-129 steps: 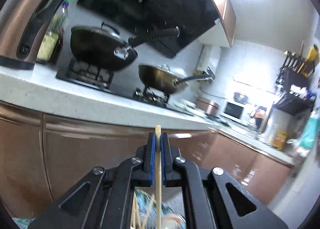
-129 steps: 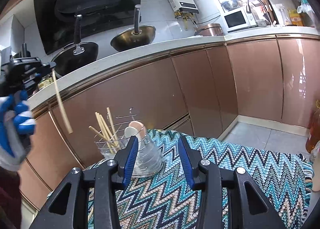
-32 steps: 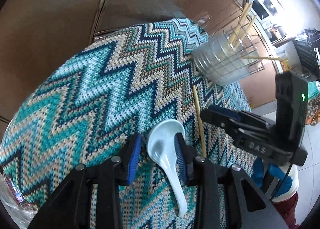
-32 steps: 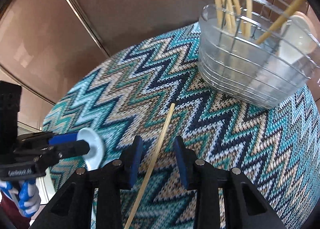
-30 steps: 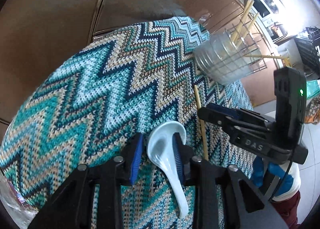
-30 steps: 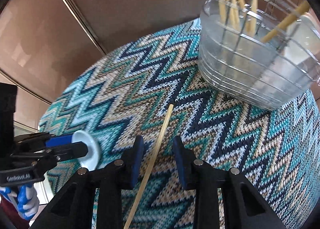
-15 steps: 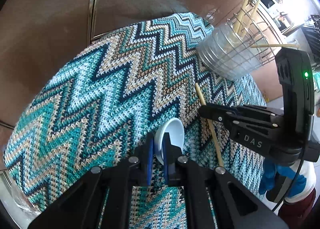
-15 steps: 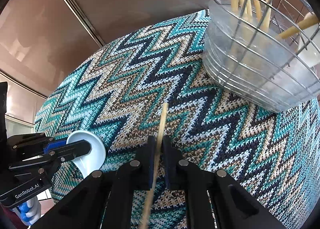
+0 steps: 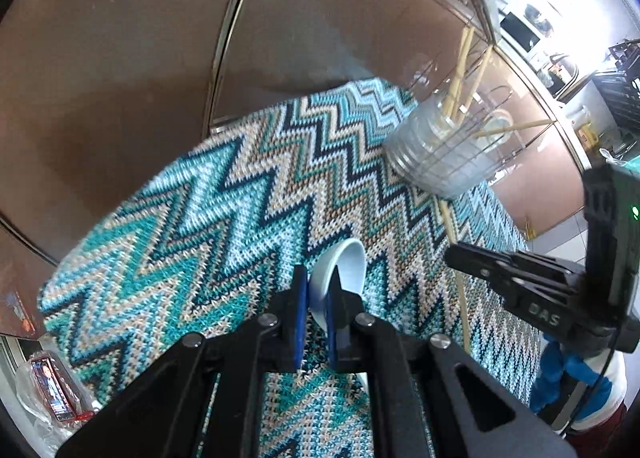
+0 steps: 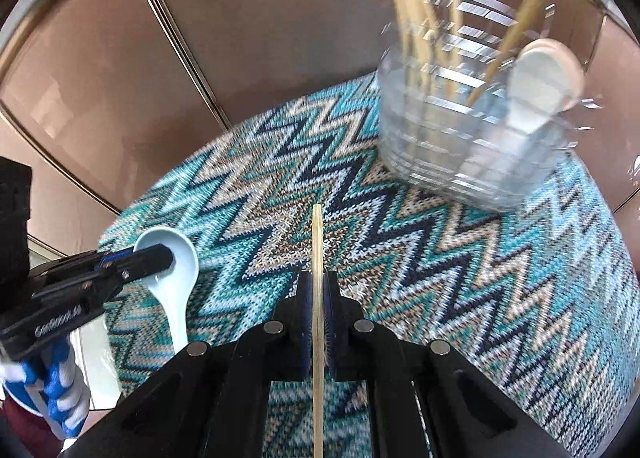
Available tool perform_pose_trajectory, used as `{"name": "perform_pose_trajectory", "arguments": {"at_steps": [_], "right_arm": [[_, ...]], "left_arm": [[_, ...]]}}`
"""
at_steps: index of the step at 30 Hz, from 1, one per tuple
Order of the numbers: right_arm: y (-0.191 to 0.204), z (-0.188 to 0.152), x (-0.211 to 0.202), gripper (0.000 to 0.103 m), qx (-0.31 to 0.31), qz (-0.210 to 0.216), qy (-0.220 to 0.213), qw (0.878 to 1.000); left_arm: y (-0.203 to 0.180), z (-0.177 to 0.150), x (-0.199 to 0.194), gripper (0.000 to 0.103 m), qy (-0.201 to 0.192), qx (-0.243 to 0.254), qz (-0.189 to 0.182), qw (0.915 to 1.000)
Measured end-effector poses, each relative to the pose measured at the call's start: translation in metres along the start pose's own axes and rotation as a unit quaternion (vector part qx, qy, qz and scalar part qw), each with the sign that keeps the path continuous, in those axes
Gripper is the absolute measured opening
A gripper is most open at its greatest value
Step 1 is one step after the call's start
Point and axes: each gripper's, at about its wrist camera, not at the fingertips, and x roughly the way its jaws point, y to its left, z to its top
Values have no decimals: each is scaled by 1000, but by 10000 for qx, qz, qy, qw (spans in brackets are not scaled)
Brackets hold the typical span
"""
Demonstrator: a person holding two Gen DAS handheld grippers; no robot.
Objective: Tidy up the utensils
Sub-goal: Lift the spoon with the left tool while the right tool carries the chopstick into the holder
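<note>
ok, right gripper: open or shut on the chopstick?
Shut. In the right wrist view the right gripper has both blue-padded fingers pressed against the chopstick, no gap showing.

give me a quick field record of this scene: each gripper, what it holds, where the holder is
left gripper: shut on spoon
right gripper: shut on chopstick
holder: on the cloth, far right
holder contents: several chopsticks, two spoons
loose utensils on cloth: none visible
</note>
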Motion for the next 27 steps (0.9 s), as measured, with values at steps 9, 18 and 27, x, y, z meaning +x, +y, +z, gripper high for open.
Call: {"name": "perform_pose_trajectory", "arguments": {"at_steps": [9,18,27], "right_arm": [[-8,-29,-77,6,24,59,-782,9969],[4,-52,-120,6,111,195,-1487,9886],[-7,-18,-179,6,-1,229,-2986,9541]], "left_arm": [[-13,-5,-41,7,-445,-12,-9,9990],[-30,-17,-77,7,-829,8,61,9965],[-80,41,-133,7,-1884,254,-45,9818]]}}
